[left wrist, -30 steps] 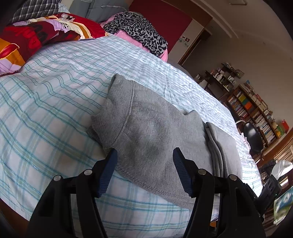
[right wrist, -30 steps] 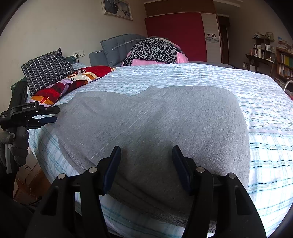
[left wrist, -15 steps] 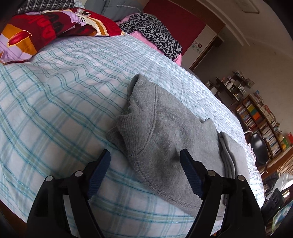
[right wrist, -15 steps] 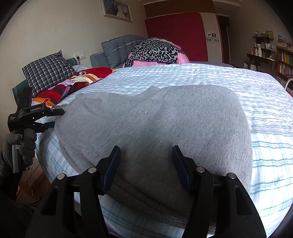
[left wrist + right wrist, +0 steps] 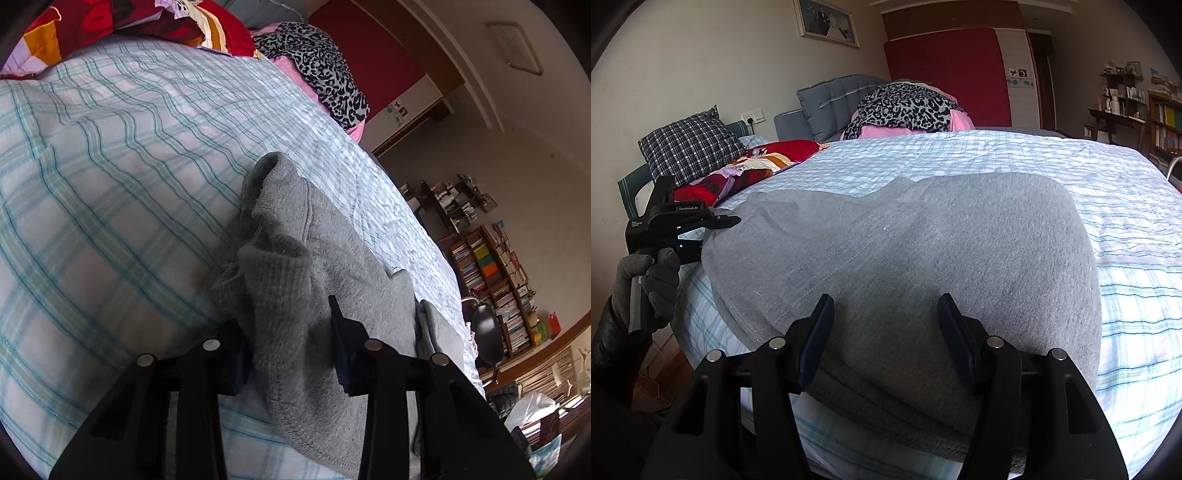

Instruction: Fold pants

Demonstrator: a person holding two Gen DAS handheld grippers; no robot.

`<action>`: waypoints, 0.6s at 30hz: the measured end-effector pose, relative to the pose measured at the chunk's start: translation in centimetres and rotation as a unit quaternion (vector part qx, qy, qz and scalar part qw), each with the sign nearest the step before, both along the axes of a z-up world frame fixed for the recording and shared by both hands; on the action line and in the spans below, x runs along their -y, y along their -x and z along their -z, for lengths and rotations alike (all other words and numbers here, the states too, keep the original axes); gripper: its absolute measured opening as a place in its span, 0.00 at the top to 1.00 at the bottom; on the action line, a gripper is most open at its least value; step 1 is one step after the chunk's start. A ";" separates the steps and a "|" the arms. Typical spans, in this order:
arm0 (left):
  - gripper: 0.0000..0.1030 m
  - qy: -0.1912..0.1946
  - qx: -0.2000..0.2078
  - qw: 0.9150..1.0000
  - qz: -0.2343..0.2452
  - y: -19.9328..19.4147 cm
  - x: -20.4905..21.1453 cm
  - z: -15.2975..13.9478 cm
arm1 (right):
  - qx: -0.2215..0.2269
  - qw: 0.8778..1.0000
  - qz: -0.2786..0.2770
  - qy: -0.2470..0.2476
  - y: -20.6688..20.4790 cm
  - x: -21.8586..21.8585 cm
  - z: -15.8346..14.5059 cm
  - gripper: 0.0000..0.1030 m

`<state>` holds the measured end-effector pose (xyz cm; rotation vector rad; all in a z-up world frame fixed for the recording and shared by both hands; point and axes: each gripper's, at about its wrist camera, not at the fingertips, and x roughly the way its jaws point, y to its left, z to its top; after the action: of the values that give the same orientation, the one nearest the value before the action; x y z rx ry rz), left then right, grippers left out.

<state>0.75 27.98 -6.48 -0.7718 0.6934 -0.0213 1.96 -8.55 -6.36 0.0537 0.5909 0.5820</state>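
Grey sweatpants (image 5: 923, 258) lie folded on the plaid bed sheet (image 5: 960, 155). In the left wrist view the pants' ribbed end (image 5: 280, 280) bunches up between my left gripper's (image 5: 291, 328) fingers, which straddle the cloth with a gap still between them. My left gripper also shows in the right wrist view (image 5: 724, 220) at the pants' left edge, held by a gloved hand. My right gripper (image 5: 886, 325) is open, its fingers resting over the near folded edge of the pants, holding nothing.
Pillows (image 5: 690, 144) and a red patterned blanket (image 5: 147, 22) lie at the head of the bed, with a leopard-print cloth (image 5: 905, 107) on pink bedding. Bookshelves (image 5: 491, 277) and a black chair (image 5: 487, 332) stand beyond the bed's far side.
My left gripper has moved in onto the pants' ribbed end and its fingers have narrowed around the bunched cloth. My right gripper has stayed in place, open.
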 end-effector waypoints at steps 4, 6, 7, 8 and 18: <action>0.78 -0.018 0.011 1.000 0.002 0.1 0.5 -1.2 | -0.001 1.000 0.002 -0.004 0.1 0.2 0.0 0.42; 0.79 -0.035 0.025 0.999 0.007 0.1 1.3 -2.6 | 0.000 1.000 0.002 -0.005 0.1 0.2 0.0 0.42; 0.79 -0.042 0.034 0.998 0.011 0.1 1.7 -3.3 | 0.000 1.000 0.003 -0.006 0.1 0.2 0.0 0.42; 0.79 -0.047 0.042 0.998 0.016 0.1 2.1 -4.0 | 0.001 1.000 0.003 -0.007 0.2 0.3 0.0 0.42; 0.79 -0.126 0.104 0.981 0.101 -2.3 10.0 -10.3 | 0.006 1.000 0.002 -0.028 0.7 1.5 -0.1 0.42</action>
<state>3.04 18.03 3.79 -0.4472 0.5596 -0.1929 1.24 -10.02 -6.26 0.1049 0.5632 0.5938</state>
